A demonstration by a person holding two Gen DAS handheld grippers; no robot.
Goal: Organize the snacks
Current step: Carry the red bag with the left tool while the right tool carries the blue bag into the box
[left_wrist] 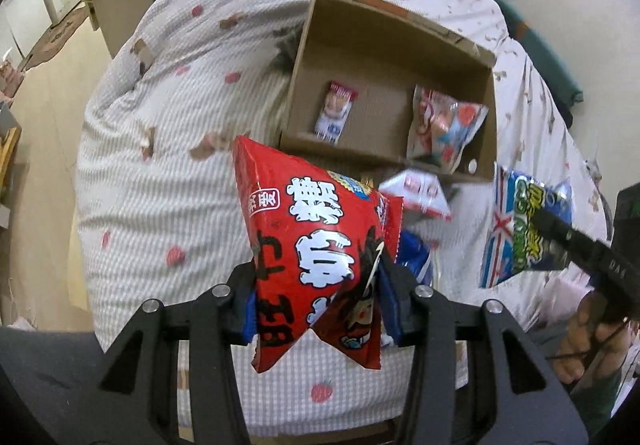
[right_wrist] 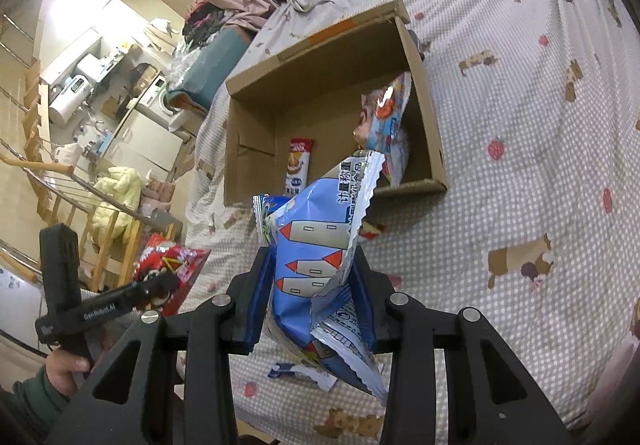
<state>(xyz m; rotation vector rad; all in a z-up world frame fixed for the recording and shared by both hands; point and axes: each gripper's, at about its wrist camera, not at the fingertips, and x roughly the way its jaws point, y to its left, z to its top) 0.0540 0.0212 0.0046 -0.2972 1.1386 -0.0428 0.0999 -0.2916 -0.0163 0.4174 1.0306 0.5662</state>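
You have two snacks in the cardboard box (left_wrist: 304, 57) so far: a small bar (left_wrist: 335, 113) lying flat and a pink bag (left_wrist: 444, 125) leaning on the side wall. Your left gripper (left_wrist: 316, 297) pinches a red snack bag (left_wrist: 316, 245) up off the bed (left_wrist: 160, 165). Your right gripper (right_wrist: 312, 285) pinches a blue snack bag (right_wrist: 320, 245), near the box's front. Both bags must go in the box. A white packet (left_wrist: 416, 191) and a blue one (left_wrist: 416, 257) wait on the bed, just in front of the box.
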